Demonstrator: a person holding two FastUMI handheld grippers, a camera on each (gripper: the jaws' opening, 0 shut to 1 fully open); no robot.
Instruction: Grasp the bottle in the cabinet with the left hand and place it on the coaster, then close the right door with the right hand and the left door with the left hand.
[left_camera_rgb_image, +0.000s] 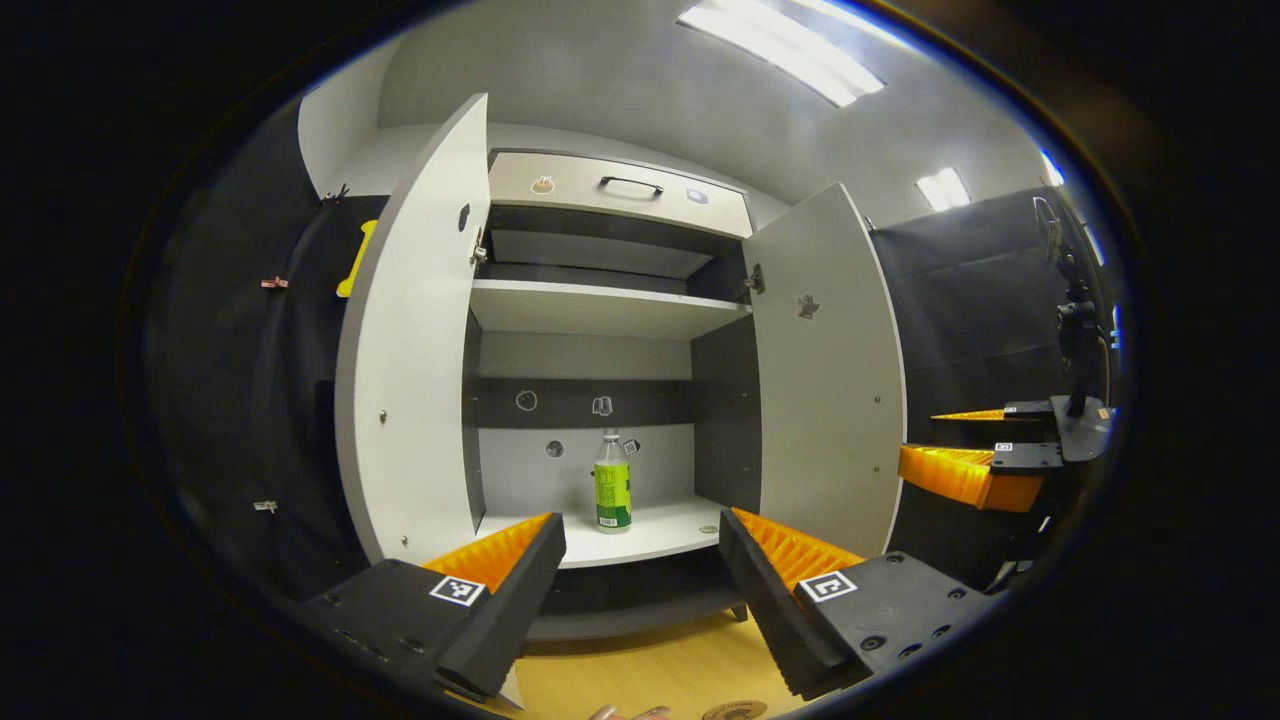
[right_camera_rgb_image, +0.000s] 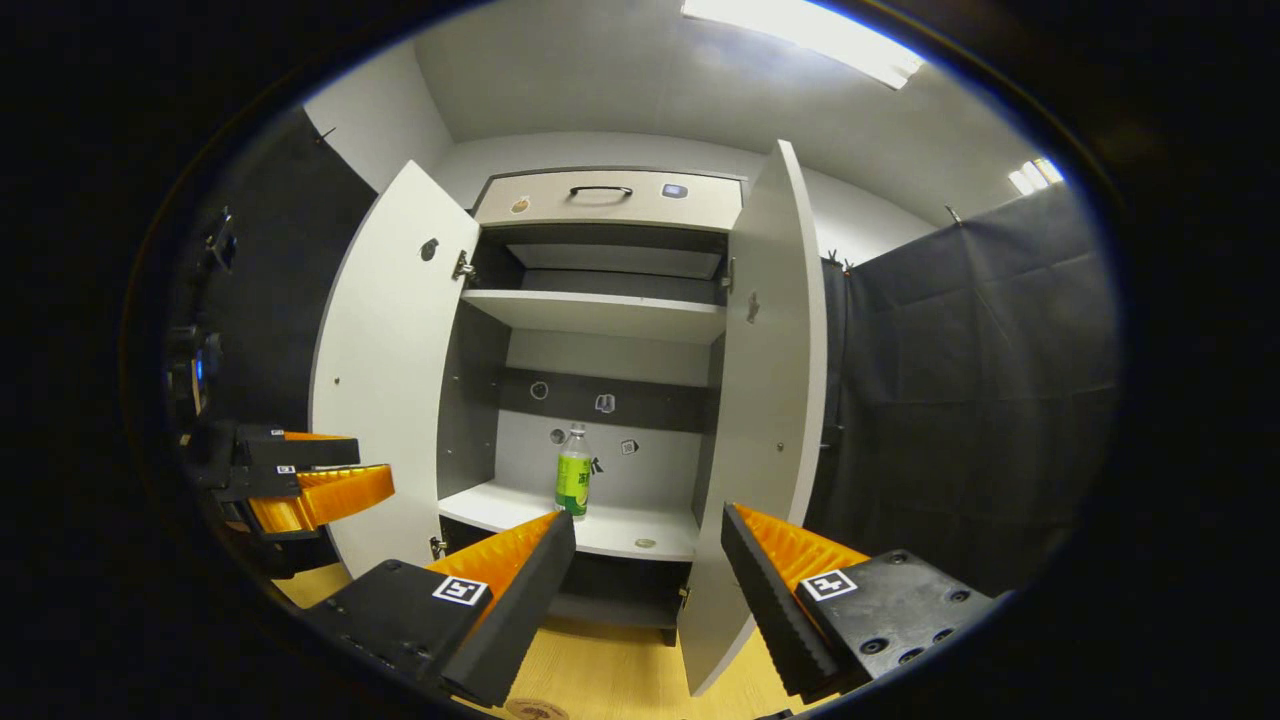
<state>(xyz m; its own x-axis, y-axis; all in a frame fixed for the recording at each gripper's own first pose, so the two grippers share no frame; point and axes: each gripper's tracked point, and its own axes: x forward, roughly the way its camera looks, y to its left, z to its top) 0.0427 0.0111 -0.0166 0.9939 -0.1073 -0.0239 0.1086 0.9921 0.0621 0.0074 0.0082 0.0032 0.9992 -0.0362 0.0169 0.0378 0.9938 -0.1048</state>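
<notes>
A clear bottle with a green label (left_camera_rgb_image: 612, 485) (right_camera_rgb_image: 573, 483) stands upright on the lower shelf of a white cabinet, near the back wall. Both doors are swung wide: the left door (left_camera_rgb_image: 420, 340) (right_camera_rgb_image: 385, 370) and the right door (left_camera_rgb_image: 825, 370) (right_camera_rgb_image: 770, 400). My left gripper (left_camera_rgb_image: 640, 530) is open, in front of the cabinet and short of the bottle; it also appears at the left of the right gripper view (right_camera_rgb_image: 310, 480). My right gripper (right_camera_rgb_image: 648, 525) is open and holds nothing, off to the right of the right door (left_camera_rgb_image: 965, 470). A round brown coaster (left_camera_rgb_image: 735, 710) (right_camera_rgb_image: 535, 708) lies on the wooden tabletop below.
A drawer with a dark handle (left_camera_rgb_image: 630, 186) sits above an upper shelf (left_camera_rgb_image: 600, 305). A small round thing (left_camera_rgb_image: 708, 529) lies on the lower shelf, right of the bottle. The wooden tabletop (left_camera_rgb_image: 650, 670) stretches in front of the cabinet. Black cloth walls flank both sides.
</notes>
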